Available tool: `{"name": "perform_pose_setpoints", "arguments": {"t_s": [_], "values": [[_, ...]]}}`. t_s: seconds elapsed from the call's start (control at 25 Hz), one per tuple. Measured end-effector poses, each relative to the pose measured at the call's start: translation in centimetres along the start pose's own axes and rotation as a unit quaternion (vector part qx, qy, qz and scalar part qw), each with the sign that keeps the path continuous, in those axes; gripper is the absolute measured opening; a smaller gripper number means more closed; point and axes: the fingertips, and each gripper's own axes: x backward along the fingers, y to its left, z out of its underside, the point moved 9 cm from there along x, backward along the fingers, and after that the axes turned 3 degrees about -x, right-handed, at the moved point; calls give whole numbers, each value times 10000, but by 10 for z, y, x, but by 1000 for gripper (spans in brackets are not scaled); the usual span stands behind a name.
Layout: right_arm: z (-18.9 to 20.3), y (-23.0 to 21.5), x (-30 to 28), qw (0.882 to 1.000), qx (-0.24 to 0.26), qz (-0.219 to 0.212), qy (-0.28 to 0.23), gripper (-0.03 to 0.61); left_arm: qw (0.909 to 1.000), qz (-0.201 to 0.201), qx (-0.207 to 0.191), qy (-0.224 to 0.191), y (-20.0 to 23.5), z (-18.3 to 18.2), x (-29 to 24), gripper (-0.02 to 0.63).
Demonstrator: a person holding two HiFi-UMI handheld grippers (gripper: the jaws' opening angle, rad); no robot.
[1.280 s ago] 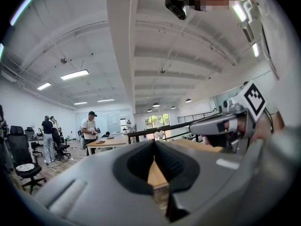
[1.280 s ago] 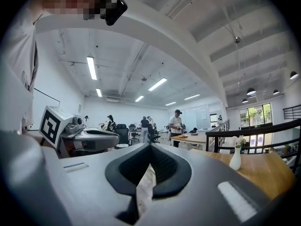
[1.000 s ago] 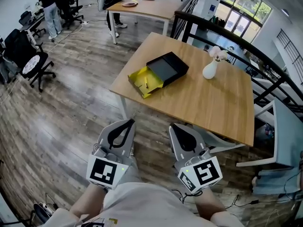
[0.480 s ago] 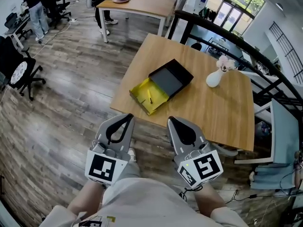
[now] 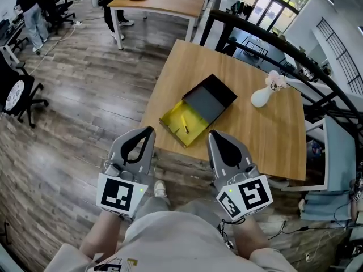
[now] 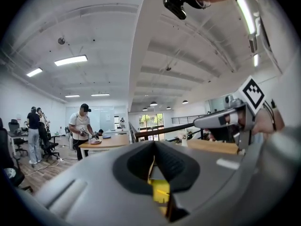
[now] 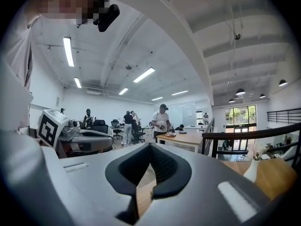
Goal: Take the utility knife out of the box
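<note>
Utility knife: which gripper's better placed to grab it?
Left, narrowly. The left gripper points straight at the yellow tray holding the utility knife; the right gripper faces bare table. Both are shut and short of the table.

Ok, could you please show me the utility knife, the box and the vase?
utility knife [image 5: 185, 126], head view, the middle of its yellow body.
box [image 5: 211, 100], head view, the bare inside of its dark half.
vase [image 5: 261, 98], head view, its white belly.

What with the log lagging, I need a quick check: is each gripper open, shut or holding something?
Left gripper: jaws shut, holding nothing.
Right gripper: jaws shut, holding nothing.
</note>
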Motion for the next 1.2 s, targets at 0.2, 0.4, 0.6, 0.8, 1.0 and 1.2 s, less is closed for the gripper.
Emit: {"name": "perform_pose_setpoints", "arguments": {"t_s": [0.2, 0.4, 0.6, 0.8, 1.0, 1.2], "values": [[3, -7, -14, 10000, -42, -16, 4, 2, 10000, 41, 8, 56, 6, 9, -9, 2], [-1, -16, -25, 9998, -53, -188, -68, 3, 9999, -42, 55, 97, 7, 8, -21, 2], [2, -33, -28, 9994, -69, -334, 15, 5, 9997, -134, 70, 192, -2, 6, -34, 2], [8, -50, -35, 9986, -154, -492, 124, 15, 9995, -86, 219, 214, -11, 8, -52, 2], [14, -67, -52, 9981, -163, -551, 240, 38, 9991, -217, 41, 357, -13, 2, -69, 2], [27, -82, -76, 9973, -151, -565, 454, 76, 9988, -240, -74, 419, -8, 17, -90, 2]]}}
